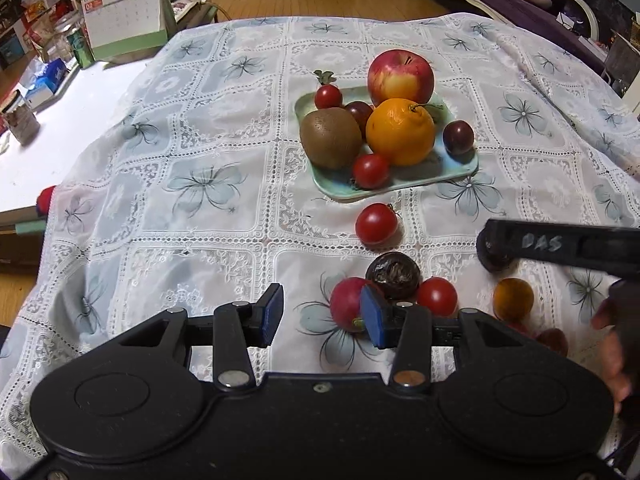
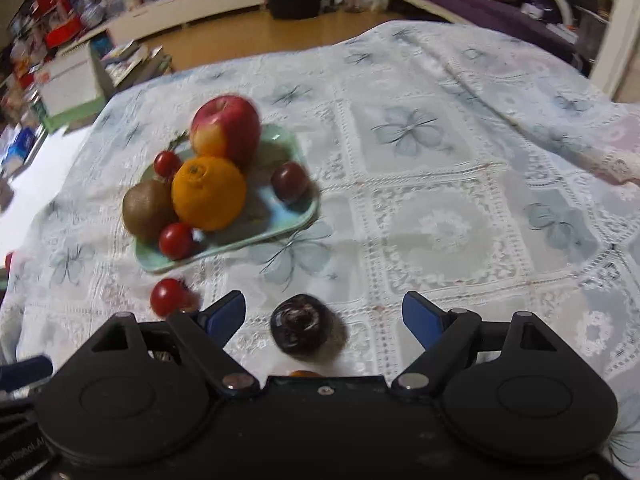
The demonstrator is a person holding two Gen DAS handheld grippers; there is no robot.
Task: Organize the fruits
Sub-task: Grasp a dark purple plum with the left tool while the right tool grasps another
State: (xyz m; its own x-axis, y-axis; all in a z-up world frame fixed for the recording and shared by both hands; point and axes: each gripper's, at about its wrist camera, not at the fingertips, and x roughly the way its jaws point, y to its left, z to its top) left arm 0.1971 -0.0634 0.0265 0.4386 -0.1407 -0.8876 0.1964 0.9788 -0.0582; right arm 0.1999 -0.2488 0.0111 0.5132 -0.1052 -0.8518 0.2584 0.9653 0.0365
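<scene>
Warm indoor light falls from above, leaving short soft shadows under the fruit. The left wrist view is sharp; a pale sheen sits on the apple (image 1: 401, 76). The right wrist view is smeared by motion blur, worst at the plate (image 2: 298, 212). Fisheye bending curves the tablecloth (image 1: 208, 200) edges.

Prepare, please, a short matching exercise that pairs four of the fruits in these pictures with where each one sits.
Column one:
1. apple
2. kiwi
3. dark wrinkled fruit
4. small orange fruit

Column two:
A. on the tablecloth, between the open fingers of the right hand-held gripper
B. at the far end of the green tray
C. on the tablecloth, below the right hand-held gripper's arm in the left wrist view
D. at the tray's left side, beside the large orange

Pairs: 1-B, 2-D, 3-A, 4-C
</scene>
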